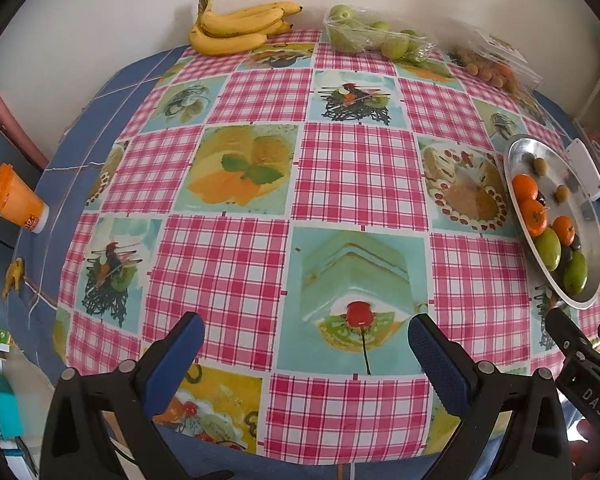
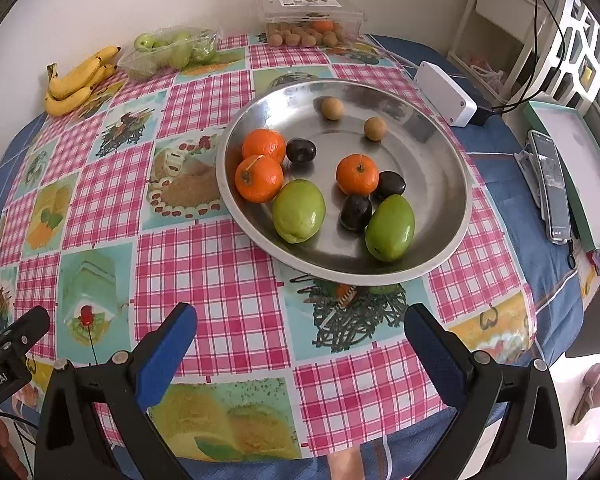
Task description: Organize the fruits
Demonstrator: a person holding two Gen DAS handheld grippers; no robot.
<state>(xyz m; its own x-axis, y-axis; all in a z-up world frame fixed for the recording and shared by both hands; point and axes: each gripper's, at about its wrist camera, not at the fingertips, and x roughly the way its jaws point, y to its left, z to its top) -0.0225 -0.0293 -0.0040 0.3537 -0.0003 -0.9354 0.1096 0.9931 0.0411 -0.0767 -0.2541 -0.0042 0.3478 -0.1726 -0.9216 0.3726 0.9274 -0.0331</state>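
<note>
Wide open run of tablecloth (image 1: pixel 260 184) ahead of the left gripper (image 1: pixel 306 344), jaws apart, nothing on it up to the far edge, where bananas (image 1: pixel 236 26) and a clear pack of green fruit (image 1: pixel 374 38) line the wall. Right gripper (image 2: pixel 300 336), jaws apart too, has bare cloth up to the steel plate (image 2: pixel 420 136). Beyond the plate sits a white box (image 2: pixel 444 94), and a phone (image 2: pixel 552 188) lies off to its right

Checked table (image 2: pixel 228 292): metal plate (image 2: pixel 452 216), bananas (image 2: pixel 76 84)
</note>
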